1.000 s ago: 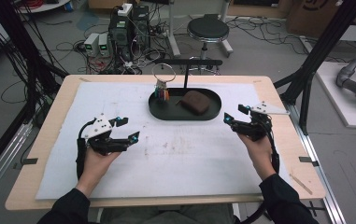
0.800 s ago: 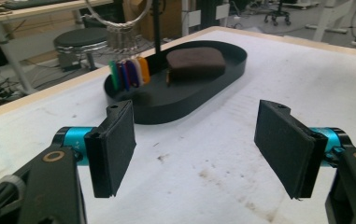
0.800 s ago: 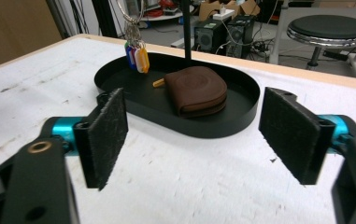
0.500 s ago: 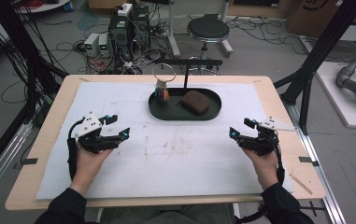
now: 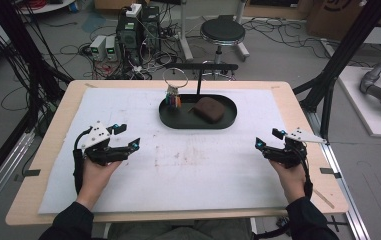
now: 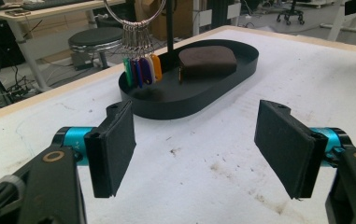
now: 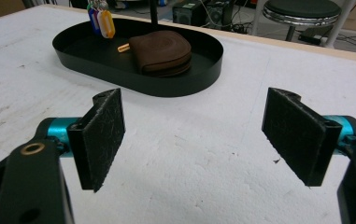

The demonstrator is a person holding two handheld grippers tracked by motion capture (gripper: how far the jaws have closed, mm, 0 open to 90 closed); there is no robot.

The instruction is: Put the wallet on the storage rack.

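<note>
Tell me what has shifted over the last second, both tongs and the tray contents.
Both tongs drew back toward the person and outward: the left tongs toward the left edge, the right tongs toward the right edge. Both are open and empty; nothing was grasped or released. The black tray, the brown pouch and the key ring with coloured tags stayed put.

My wooden table (image 5: 298, 107) carries a stained white mat (image 5: 128, 107); beyond its far edge stands a round black stool (image 5: 223, 32) on a grey concrete floor (image 5: 278, 55) strewn with black cables (image 5: 73, 50); computer towers (image 5: 139, 26) and small grey boxes (image 5: 104, 47) sit there; black frame posts (image 5: 343, 60) rise at my right; cardboard boxes (image 5: 335, 15) lie far back.
</note>
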